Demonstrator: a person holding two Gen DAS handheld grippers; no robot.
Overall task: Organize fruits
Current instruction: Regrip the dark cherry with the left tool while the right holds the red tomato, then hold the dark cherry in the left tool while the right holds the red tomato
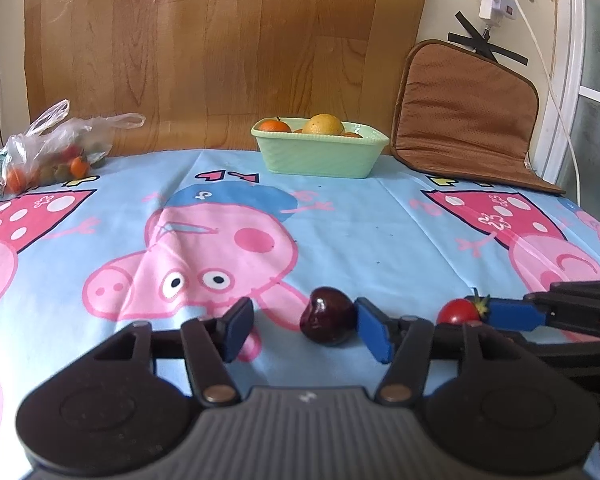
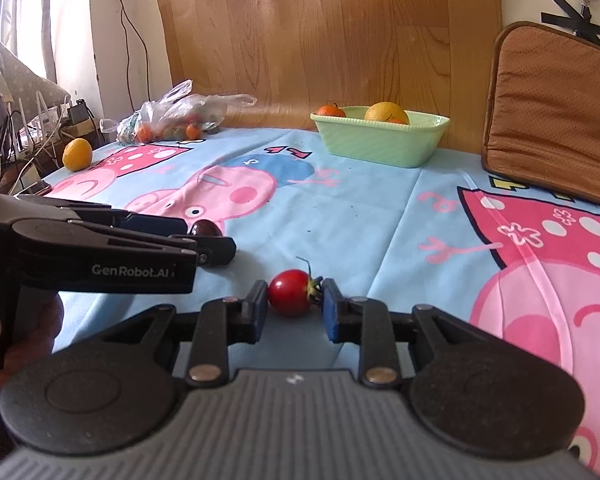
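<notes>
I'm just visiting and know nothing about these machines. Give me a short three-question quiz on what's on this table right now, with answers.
1. True or false: the dark cherry lies between the open fingers of the left hand-held gripper.
2. Which fruit sits between the fingers of the right hand-held gripper? A) orange B) red cherry tomato C) banana
3. Fill in: the citrus fruits at the back sit in a pale ____ basket.

Key: 1 true; 2 B, the red cherry tomato; 3 green.
</notes>
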